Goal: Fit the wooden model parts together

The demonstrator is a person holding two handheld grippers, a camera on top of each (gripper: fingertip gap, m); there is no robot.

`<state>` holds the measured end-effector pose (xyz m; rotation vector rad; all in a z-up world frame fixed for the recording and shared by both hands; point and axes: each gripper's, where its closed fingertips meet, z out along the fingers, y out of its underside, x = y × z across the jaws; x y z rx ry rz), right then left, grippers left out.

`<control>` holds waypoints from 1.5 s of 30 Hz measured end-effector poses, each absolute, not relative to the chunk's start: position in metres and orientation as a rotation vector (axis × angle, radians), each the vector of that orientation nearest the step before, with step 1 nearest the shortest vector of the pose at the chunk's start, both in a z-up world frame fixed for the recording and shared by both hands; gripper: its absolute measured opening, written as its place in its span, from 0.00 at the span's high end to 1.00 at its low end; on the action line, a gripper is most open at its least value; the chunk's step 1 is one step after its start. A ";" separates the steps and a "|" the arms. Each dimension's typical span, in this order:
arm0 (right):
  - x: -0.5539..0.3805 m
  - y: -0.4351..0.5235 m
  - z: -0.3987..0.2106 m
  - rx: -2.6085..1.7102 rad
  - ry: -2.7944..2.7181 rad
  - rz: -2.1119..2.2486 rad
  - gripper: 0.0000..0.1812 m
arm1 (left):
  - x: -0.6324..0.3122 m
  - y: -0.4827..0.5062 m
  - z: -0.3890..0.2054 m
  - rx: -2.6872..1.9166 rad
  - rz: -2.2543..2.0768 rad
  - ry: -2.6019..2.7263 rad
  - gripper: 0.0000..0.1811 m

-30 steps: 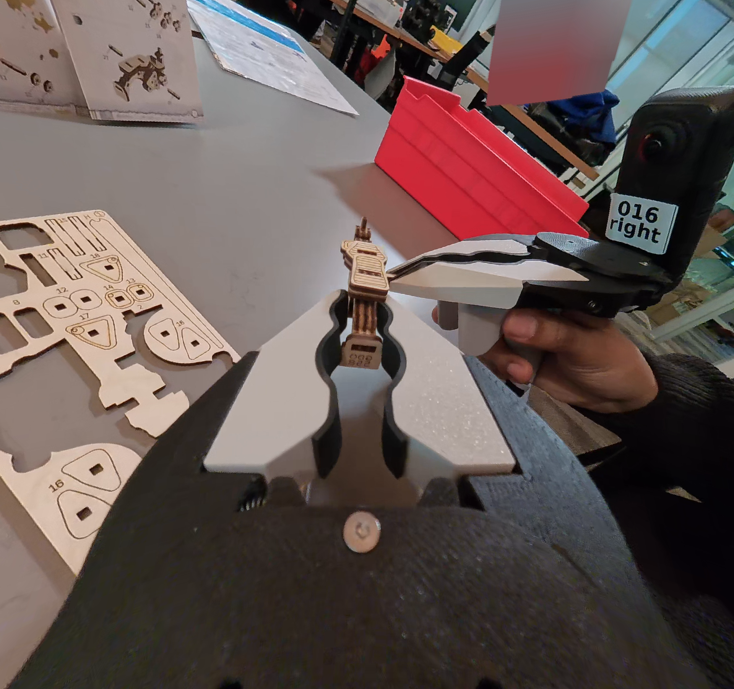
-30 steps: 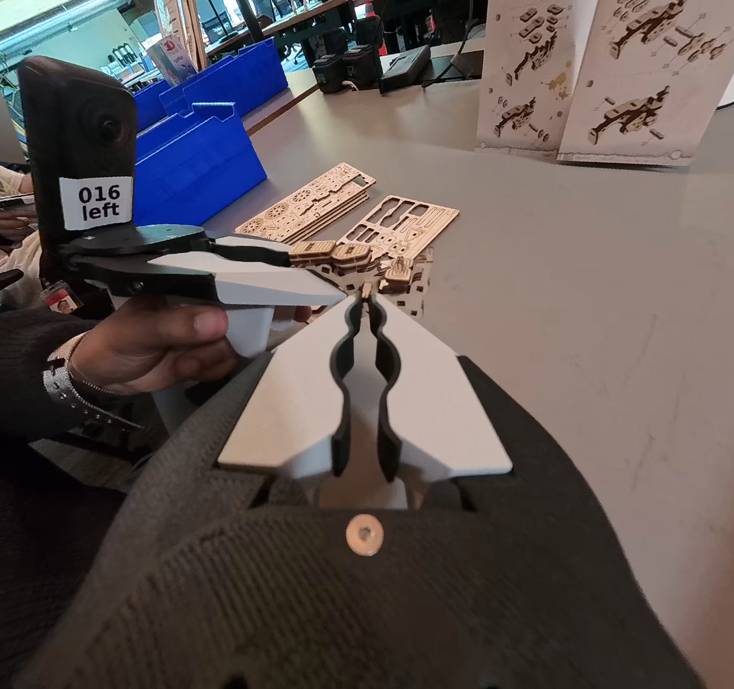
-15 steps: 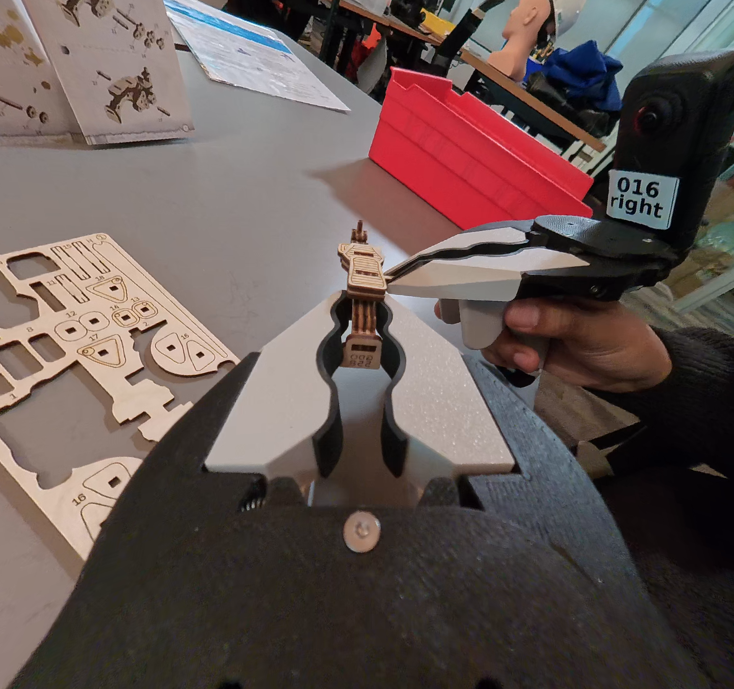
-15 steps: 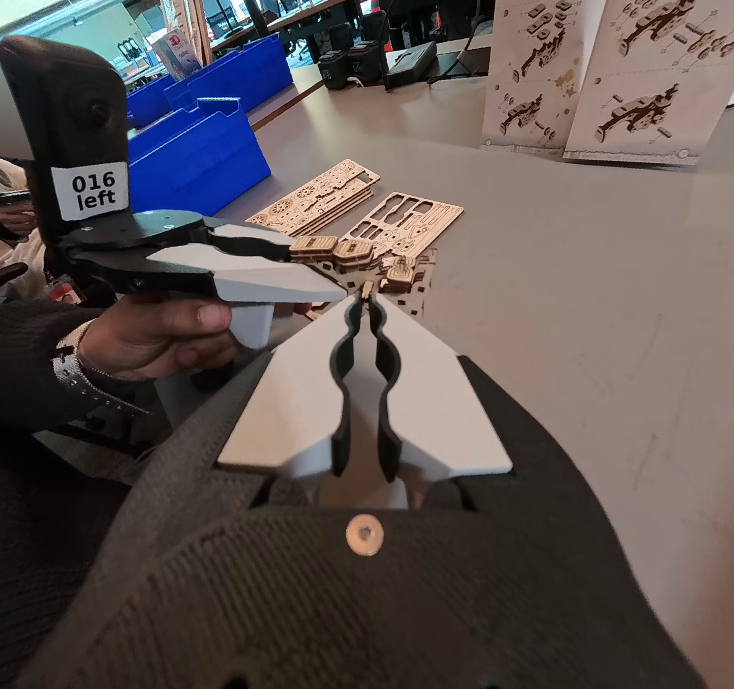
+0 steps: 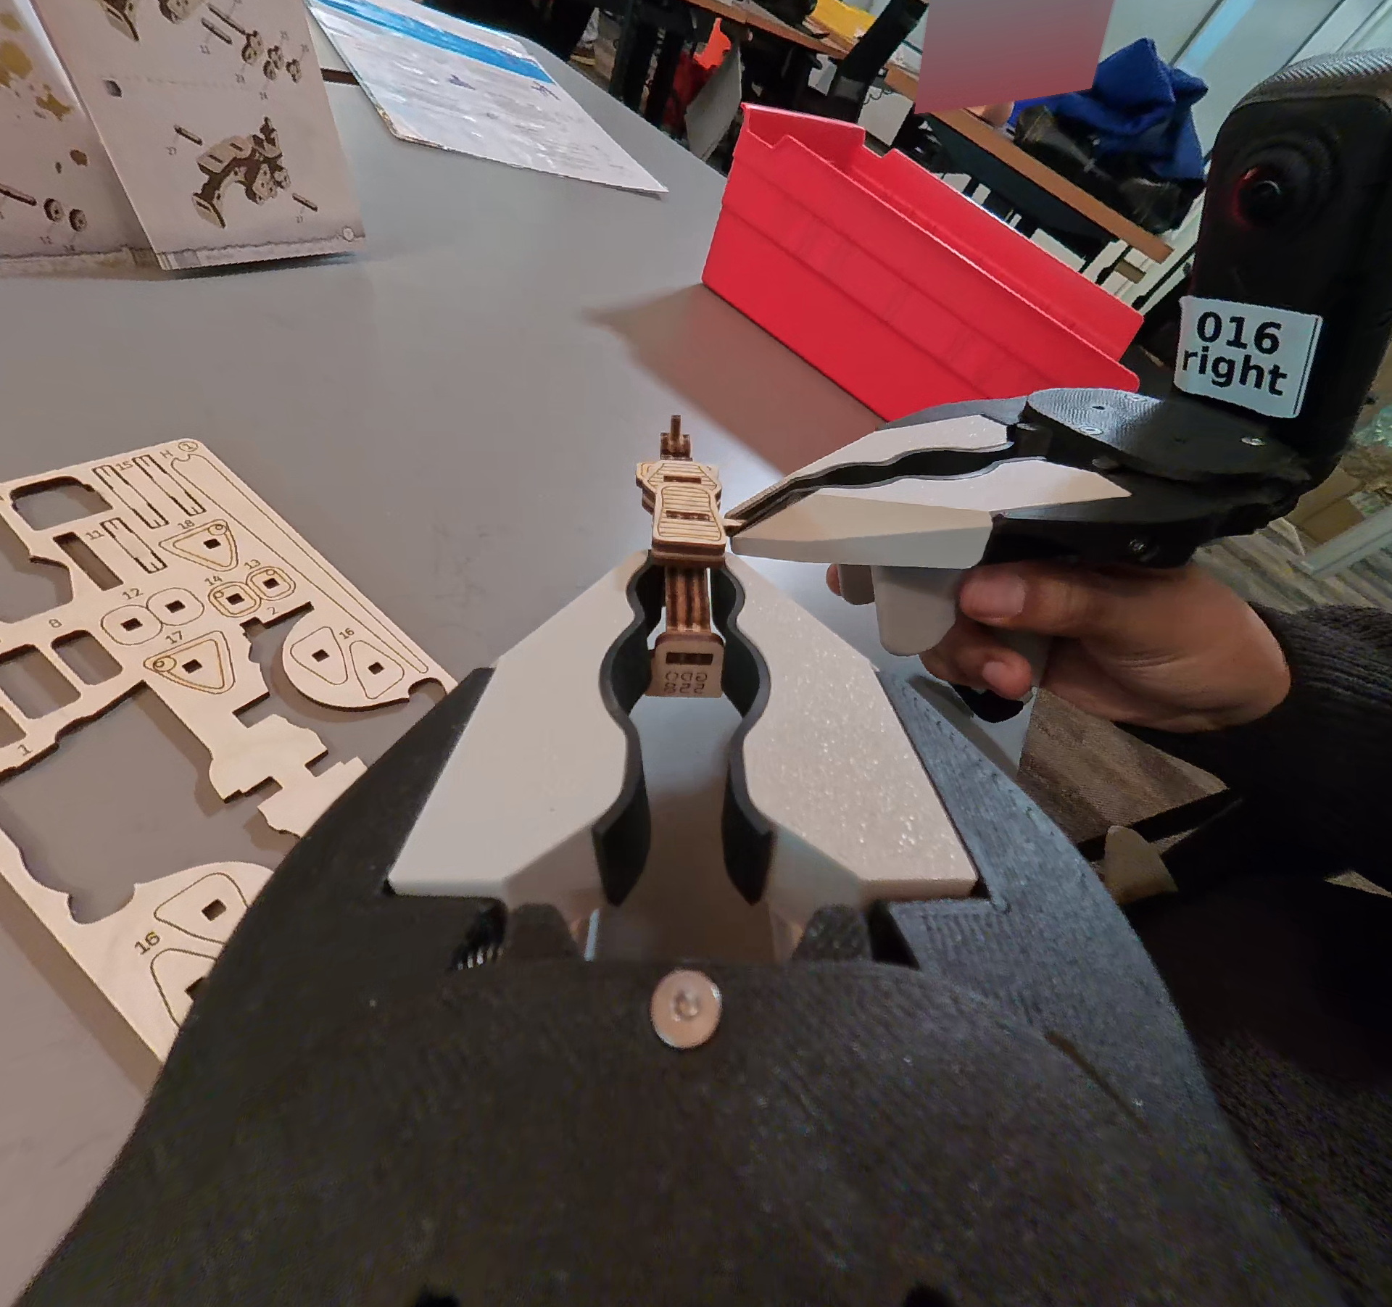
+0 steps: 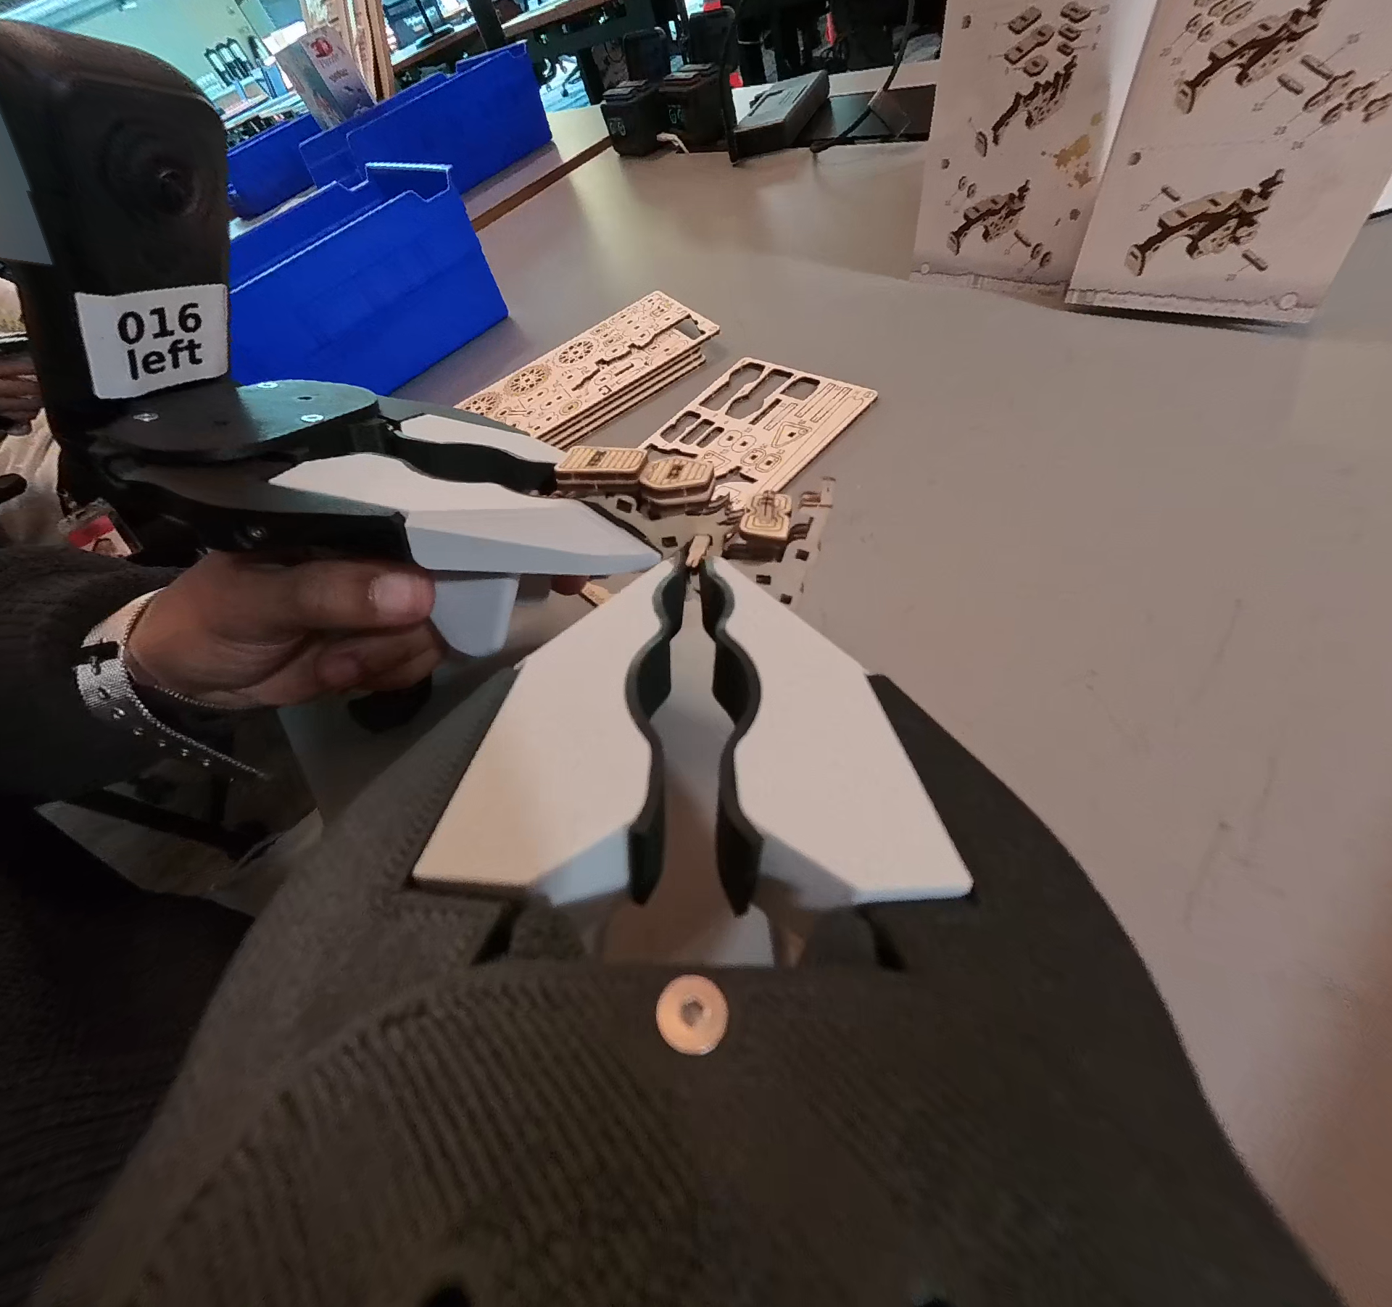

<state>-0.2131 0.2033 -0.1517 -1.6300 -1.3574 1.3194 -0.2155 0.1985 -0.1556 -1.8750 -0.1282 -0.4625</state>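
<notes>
Table (image 5: pixel 467 367): grey, smooth, faintly scuffed.
Lower left, left wrist view: punched-out wooden sheet (image 5: pixel 113 638), flat.
Upper right, same view: red bin (image 5: pixel 904 292).
Top centre: printed paper (image 5: pixel 467 103), flat.
Upper left: instruction pages (image 5: pixel 188 88), standing.
Right wrist view, centre: stack of wooden sheets (image 6: pixel 602 382), beside single sheet (image 6: pixel 768 420).
Left: blue bin (image 6: pixel 361 292).

Cut-out sheet (image 5: pixel 151 638) lies on table (image 5: pixel 467 337), bin (image 5: pixel 904 292) at right.
</notes>
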 end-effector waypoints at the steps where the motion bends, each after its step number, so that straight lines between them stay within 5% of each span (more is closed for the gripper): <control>1: -0.213 0.203 -0.152 -1.632 -1.356 1.322 0.99 | -0.215 0.198 -0.156 -1.876 -0.466 -0.128 0.94; 13: -0.209 0.201 -0.137 -1.585 -1.288 1.487 0.98 | -0.212 0.198 -0.140 -1.801 -0.298 -0.009 0.94; 20: -0.188 0.186 -0.092 -1.129 -1.333 1.474 0.99 | -0.189 0.181 -0.088 -1.498 0.161 0.314 0.94; 45: -0.187 0.175 -0.072 -0.986 -1.240 1.524 0.99 | -0.191 0.172 -0.077 -1.432 0.119 0.271 0.94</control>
